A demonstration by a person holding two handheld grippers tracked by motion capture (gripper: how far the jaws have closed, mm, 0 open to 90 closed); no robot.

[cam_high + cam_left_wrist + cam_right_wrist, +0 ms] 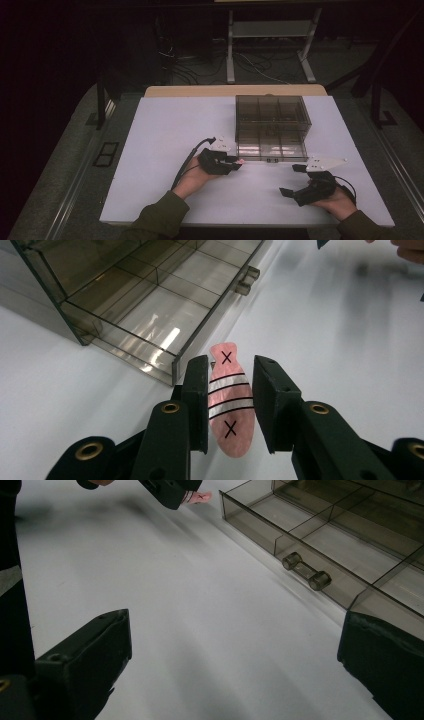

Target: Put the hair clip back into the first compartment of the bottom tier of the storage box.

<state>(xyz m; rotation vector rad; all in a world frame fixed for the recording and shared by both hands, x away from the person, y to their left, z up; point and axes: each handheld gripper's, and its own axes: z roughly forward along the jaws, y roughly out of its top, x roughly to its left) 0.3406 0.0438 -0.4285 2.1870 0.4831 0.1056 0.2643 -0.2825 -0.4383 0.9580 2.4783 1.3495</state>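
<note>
1. While the left gripper (235,163) sits clamped on the flat pink fish-shaped card with black stripes and X marks (240,161), high view: card tip lies just beside the front left corner of the smoky clear plastic divided drawer box (272,127). Risk: tip knocks the front wall and twists out of the pads. Left forearm comes in from 6 o'clock, gripper pointing toward 3. Right gripper (293,180) rests at 5 o'clock of the box, jaws spread, nothing held, pointing toward 10.
2. Left gripper view: left gripper (230,400) pinches the card (227,405) by its edges, mid-body, so it could pivot or slip. Open drawer tray (150,315) at 11 o'clock.
3. Right gripper view: jaws wide apart, over bare white table (200,630); drawer handle (306,572) at 1 o'clock, left gripper with card (197,497) at 12. Risk: bumping the drawer.
</note>
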